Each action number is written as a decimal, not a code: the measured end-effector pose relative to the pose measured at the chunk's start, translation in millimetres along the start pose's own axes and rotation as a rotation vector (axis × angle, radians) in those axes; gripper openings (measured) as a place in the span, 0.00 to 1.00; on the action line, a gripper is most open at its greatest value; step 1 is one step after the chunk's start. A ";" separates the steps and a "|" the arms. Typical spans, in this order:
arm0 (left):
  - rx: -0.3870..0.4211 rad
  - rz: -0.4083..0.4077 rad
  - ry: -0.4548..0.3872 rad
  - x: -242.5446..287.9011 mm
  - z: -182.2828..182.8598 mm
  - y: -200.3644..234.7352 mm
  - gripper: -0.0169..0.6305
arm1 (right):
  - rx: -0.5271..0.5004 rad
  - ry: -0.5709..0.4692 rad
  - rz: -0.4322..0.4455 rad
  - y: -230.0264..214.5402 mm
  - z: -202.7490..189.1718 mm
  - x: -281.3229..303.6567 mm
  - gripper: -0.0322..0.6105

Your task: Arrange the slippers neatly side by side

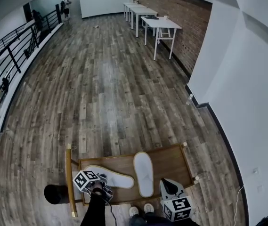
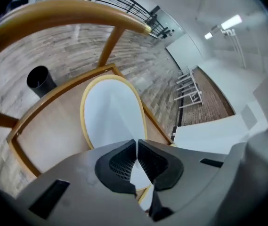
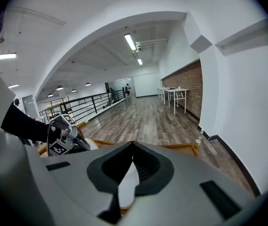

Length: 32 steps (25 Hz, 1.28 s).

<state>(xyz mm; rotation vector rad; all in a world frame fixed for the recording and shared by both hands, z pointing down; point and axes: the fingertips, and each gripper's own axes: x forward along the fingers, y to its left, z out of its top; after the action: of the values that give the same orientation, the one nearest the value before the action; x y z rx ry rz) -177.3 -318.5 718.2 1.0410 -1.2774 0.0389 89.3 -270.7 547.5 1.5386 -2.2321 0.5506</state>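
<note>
Two white slippers lie on a low wooden table (image 1: 171, 160). The left slipper (image 1: 112, 177) lies slanted, its toe toward the right one. The right slipper (image 1: 144, 173) points straight away from me. My left gripper (image 1: 101, 179) is at the left slipper's heel. In the left gripper view the left gripper (image 2: 136, 146) is shut on the thin edge of that slipper (image 2: 112, 114). My right gripper (image 1: 166, 185) hovers at the table's front right, beside the right slipper. In the right gripper view the right gripper (image 3: 133, 148) has its tips together, and a slipper (image 3: 126, 185) shows through the gap below them.
A wooden rail (image 1: 69, 173) runs along the table's left side, with a black cylindrical bin (image 1: 56, 194) beyond it. My shoes (image 1: 141, 210) stand at the front edge. White tables (image 1: 159, 25) stand far back by the brick wall, and a black railing (image 1: 11, 55) runs along the left.
</note>
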 end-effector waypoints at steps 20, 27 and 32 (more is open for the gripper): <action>0.906 0.148 0.358 54.9 -54.6 -72.0 0.04 | 0.027 0.011 -0.041 -17.2 -4.5 -7.1 0.05; 1.114 0.184 0.438 56.2 -43.6 -70.5 0.04 | 0.033 0.021 -0.049 -20.6 -6.8 -3.7 0.05; 0.926 0.122 0.474 59.3 -59.6 -64.1 0.04 | 0.032 0.022 -0.041 -19.6 -5.2 1.7 0.05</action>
<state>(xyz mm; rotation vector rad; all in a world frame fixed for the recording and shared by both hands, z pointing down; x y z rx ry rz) -76.1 -346.2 730.5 1.5992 -0.8623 0.9893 107.6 -275.8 554.9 1.5834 -2.1805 0.5912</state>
